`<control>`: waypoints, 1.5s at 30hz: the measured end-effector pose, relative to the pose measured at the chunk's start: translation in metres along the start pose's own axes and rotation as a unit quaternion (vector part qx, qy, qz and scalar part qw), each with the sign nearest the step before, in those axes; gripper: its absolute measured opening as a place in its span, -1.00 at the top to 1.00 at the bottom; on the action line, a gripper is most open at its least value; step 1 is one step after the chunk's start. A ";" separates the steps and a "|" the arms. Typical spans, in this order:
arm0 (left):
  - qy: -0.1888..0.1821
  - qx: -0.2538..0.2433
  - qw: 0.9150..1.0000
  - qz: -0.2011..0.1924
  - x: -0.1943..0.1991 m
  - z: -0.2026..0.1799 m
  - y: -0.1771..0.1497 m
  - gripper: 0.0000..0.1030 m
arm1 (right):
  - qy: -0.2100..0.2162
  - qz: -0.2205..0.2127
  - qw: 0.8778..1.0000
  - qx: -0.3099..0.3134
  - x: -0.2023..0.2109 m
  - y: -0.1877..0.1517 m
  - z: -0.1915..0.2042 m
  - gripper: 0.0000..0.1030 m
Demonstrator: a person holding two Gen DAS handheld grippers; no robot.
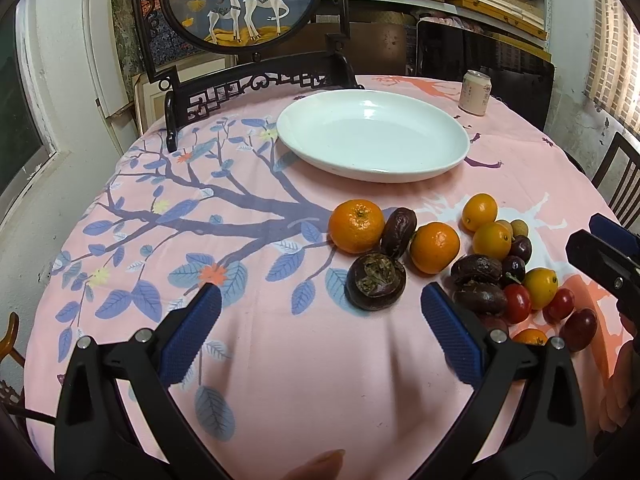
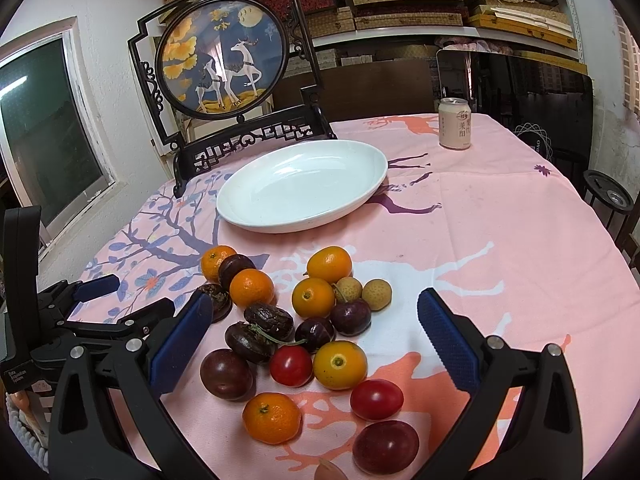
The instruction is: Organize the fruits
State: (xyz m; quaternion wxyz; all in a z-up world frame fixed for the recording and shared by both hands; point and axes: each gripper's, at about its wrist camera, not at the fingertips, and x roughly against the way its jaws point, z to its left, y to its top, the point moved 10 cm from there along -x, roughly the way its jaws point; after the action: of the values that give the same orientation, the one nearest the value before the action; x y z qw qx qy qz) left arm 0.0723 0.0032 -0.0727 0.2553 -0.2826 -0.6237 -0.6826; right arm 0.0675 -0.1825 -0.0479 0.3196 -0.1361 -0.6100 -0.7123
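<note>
Only the right wrist view shows the whole pile of fruits (image 2: 304,332): mandarins, kumquats, dark wrinkled passion fruits, red cherry tomatoes, plums and two pale longans, lying loose on the pink surface (image 2: 500,240) in front of the white plate (image 2: 240,216), which holds nothing. The left wrist view crowds that pile to its right edge. The left claw (image 1: 320,312) gapes wide, gripping nothing, near a passion fruit (image 1: 375,282). The right claw (image 2: 314,320) spreads wide over the pile, gripping nothing.
</note>
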 end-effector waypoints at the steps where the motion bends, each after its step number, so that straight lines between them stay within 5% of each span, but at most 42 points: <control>1: 0.000 0.000 1.000 0.000 0.000 0.000 0.000 -0.96 | 0.000 0.000 1.000 0.001 0.000 0.000 0.000 -0.97; 19: -0.002 -0.001 1.000 0.003 0.000 -0.002 -0.001 -0.96 | 0.005 0.004 1.000 0.000 -0.001 -0.001 0.001 -0.97; 29: -0.057 -0.016 0.998 0.038 -0.005 -0.011 -0.031 -0.96 | 0.013 0.064 0.998 -0.003 0.016 -0.049 -0.024 -0.97; 33: -0.068 -0.056 0.996 0.026 0.008 -0.029 -0.040 -0.96 | 0.008 0.065 0.997 0.037 0.029 -0.065 -0.023 -0.94; 36: -0.080 -0.094 0.992 0.016 0.017 -0.049 -0.042 -0.96 | -0.009 0.061 0.996 0.065 0.036 -0.070 -0.027 -0.71; 42: -0.152 -0.110 0.981 0.041 0.015 -0.084 -0.042 -0.96 | 0.013 0.072 0.997 0.040 0.033 -0.073 -0.041 -0.68; 45: -0.150 -0.124 0.980 0.046 0.011 -0.095 -0.043 -0.92 | 0.015 0.066 0.997 0.040 0.035 -0.072 -0.039 -0.68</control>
State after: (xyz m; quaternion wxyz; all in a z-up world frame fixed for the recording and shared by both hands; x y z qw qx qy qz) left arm 0.0279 -0.0877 -0.1016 0.1524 -0.4397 -0.5515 -0.6923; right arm 0.0035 -0.2264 -0.0924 0.3802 -0.1527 -0.6231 -0.6662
